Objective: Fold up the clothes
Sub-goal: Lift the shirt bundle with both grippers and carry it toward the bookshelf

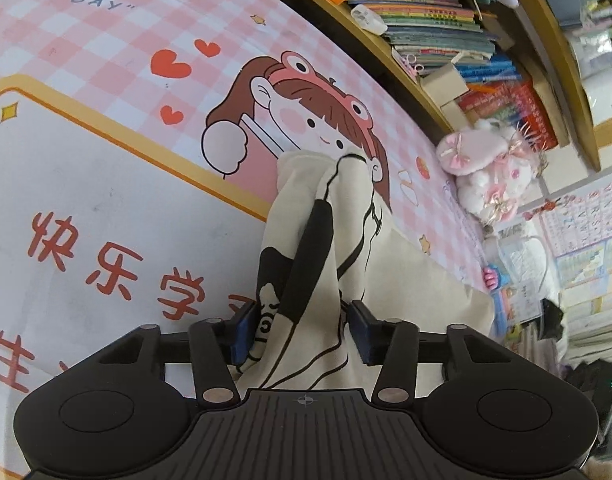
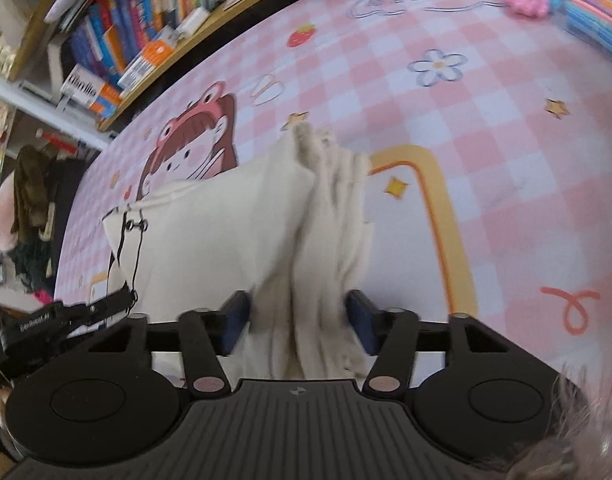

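Between both claws' fingers, cream garment (image 1: 306, 264)

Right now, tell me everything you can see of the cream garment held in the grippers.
The cream garment is soft, knit-looking cloth with black outline printing and a solid black patch. It is bunched and lifted, not flat. The left gripper is shut on one gathered part, the right gripper on another, where it hangs in vertical folds. The rest drapes down to the pink checked desk mat. A thin black cord runs along one edge in the right wrist view.
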A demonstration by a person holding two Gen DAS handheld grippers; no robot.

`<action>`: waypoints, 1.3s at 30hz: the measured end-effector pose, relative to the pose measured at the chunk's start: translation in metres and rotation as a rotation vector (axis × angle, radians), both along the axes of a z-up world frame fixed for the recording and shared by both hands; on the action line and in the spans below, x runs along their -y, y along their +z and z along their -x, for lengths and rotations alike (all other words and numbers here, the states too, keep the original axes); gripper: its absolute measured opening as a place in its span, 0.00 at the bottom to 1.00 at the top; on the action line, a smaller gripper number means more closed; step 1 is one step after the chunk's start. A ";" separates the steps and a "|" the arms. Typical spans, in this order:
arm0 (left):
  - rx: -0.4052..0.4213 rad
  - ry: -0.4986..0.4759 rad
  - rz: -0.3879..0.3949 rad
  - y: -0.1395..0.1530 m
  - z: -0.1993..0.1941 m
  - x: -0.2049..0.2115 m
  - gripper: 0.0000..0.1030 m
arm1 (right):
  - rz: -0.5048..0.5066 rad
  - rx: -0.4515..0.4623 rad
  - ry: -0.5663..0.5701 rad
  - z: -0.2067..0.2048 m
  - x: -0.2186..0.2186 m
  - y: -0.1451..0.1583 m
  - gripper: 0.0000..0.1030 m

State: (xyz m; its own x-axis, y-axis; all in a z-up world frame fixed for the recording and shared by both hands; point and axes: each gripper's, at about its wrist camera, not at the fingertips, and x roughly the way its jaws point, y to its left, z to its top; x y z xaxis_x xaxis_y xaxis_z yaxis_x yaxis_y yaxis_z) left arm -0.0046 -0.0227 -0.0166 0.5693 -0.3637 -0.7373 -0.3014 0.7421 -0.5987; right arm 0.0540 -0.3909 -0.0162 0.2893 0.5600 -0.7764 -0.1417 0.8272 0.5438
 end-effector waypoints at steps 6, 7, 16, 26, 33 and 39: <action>0.030 -0.061 -0.135 0.014 0.004 0.018 0.20 | 0.098 0.174 0.106 0.009 -0.019 0.014 0.21; 0.039 -0.077 -0.162 0.017 0.005 0.022 0.20 | 0.124 0.241 0.135 0.015 -0.022 0.020 0.21; 0.001 -0.070 -0.077 0.010 0.003 0.012 0.32 | 0.125 0.197 0.143 0.014 -0.012 0.015 0.23; -0.013 -0.053 -0.043 0.003 0.001 0.010 0.37 | 0.026 0.020 0.015 0.004 0.011 0.001 0.45; 0.018 -0.042 -0.052 0.009 0.005 0.017 0.14 | 0.017 0.075 0.069 0.005 0.002 0.005 0.22; 0.051 -0.031 -0.053 0.023 0.003 0.020 0.12 | 0.019 0.178 0.091 0.011 0.003 0.021 0.19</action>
State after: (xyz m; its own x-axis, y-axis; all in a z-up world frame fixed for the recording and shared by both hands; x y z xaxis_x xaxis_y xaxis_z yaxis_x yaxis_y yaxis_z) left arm -0.0078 -0.0426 0.0063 0.5957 -0.3427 -0.7264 -0.2479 0.7818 -0.5721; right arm 0.0429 -0.3938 0.0047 0.3715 0.5758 -0.7283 -0.3089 0.8164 0.4879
